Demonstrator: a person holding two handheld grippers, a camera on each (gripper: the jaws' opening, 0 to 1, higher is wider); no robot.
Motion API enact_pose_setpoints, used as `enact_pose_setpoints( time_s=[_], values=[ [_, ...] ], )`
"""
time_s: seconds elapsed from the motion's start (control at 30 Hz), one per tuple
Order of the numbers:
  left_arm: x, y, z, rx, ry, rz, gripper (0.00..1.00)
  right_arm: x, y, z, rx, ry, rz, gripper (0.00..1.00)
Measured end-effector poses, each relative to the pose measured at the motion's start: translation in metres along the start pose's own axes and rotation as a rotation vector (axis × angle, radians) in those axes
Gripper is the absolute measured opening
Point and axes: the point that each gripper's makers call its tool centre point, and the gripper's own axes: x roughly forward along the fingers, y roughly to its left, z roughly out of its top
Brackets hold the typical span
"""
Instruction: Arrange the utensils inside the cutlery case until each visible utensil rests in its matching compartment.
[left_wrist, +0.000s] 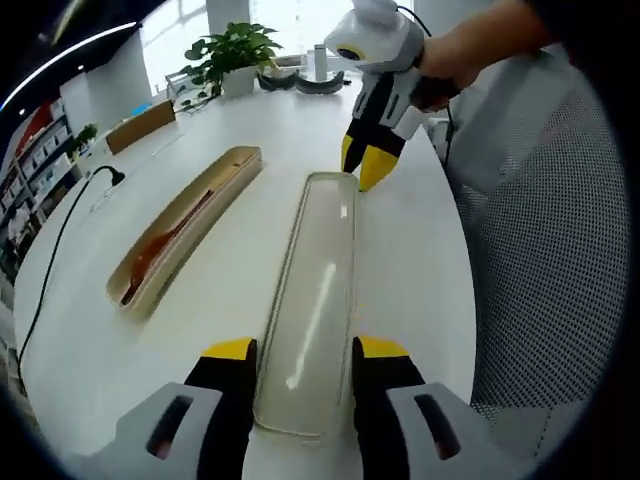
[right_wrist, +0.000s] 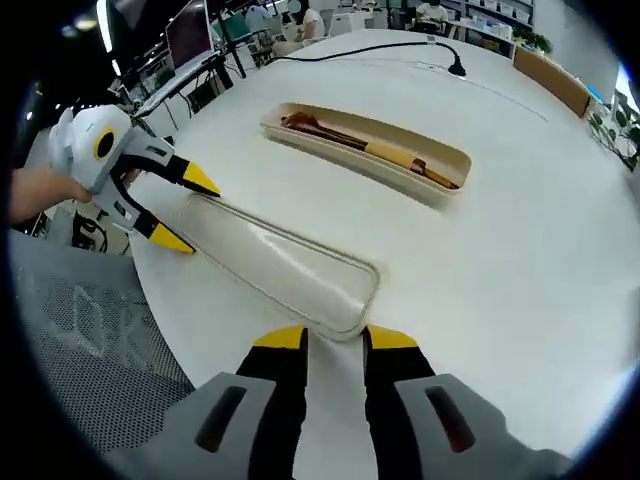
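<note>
Left gripper view has my left gripper (left_wrist: 301, 352) at the near end of the clear case lid (left_wrist: 315, 300), which lies flat on the white round table (left_wrist: 420, 270). Its jaws stand wide, one on each side of the lid's end, and I cannot tell whether they touch it. At the lid's far end sits my right gripper (left_wrist: 361, 165), yellow tips close together — whether they pinch the rim I cannot tell. Right gripper view shows that gripper's jaws parted just before the lid's rounded end. Beside the lid, apart from it, lies the beige cutlery case (right_wrist: 370, 150), open side up, with wooden utensils (right_wrist: 350, 140) inside — which compartments they occupy I cannot make out. A potted plant (left_wrist: 232, 52) stands at the table's far edge.
</note>
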Motion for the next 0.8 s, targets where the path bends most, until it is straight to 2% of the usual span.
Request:
enact_pose_setpoints(
  time_s=[0.03, 0.1, 0.13, 0.2, 0.23, 0.3, 0.4, 0.43, 0.53, 0.67, 0.73, 0.8],
  values=[
    [0.0, 0.0, 0.0, 0.002, 0.002, -0.003, 0.38, -0.001, 0.003, -0.003, -0.073, 0.024, 0.006, 0.22],
    [0.001, -0.001, 0.0, 0.019, -0.003, -0.021, 0.38, -0.004, -0.006, -0.003, -0.276, 0.052, -0.067, 0.23],
    [0.001, -0.001, 0.0, 0.026, -0.006, -0.032, 0.38, -0.006, -0.007, 0.001, -0.4, 0.04, -0.1, 0.28],
    [0.0, -0.002, -0.001, 0.055, -0.005, -0.056, 0.38, -0.005, 0.001, 0.007, -0.504, -0.007, -0.085, 0.39],
    [0.0, -0.002, -0.001, 0.061, -0.004, -0.061, 0.38, -0.004, 0.004, 0.008, -0.519, -0.011, -0.079, 0.46],
    [0.0, -0.003, -0.002, 0.087, -0.004, -0.084, 0.38, -0.002, 0.008, 0.011, -0.563, -0.019, -0.071, 0.47],
    [0.0, -0.002, -0.002, 0.101, 0.001, -0.107, 0.38, 0.005, 0.018, 0.009, -0.567, -0.003, -0.008, 0.51],
    [-0.001, -0.003, -0.002, 0.119, 0.002, -0.115, 0.38, 0.006, 0.018, 0.01, -0.569, -0.001, -0.011, 0.54],
    [-0.001, -0.004, -0.003, 0.143, 0.014, -0.129, 0.38, 0.007, 0.016, 0.014, -0.593, -0.005, -0.023, 0.5],
    [0.0, -0.004, -0.002, 0.163, 0.017, -0.146, 0.38, 0.011, 0.021, 0.015, -0.613, 0.006, -0.003, 0.5],
    [0.0, -0.004, -0.002, 0.165, 0.018, -0.15, 0.38, 0.012, 0.024, 0.013, -0.676, 0.024, 0.018, 0.45],
    [-0.001, -0.004, -0.002, 0.167, 0.012, -0.152, 0.38, 0.013, 0.026, 0.015, -0.669, 0.014, 0.025, 0.41]
  ],
)
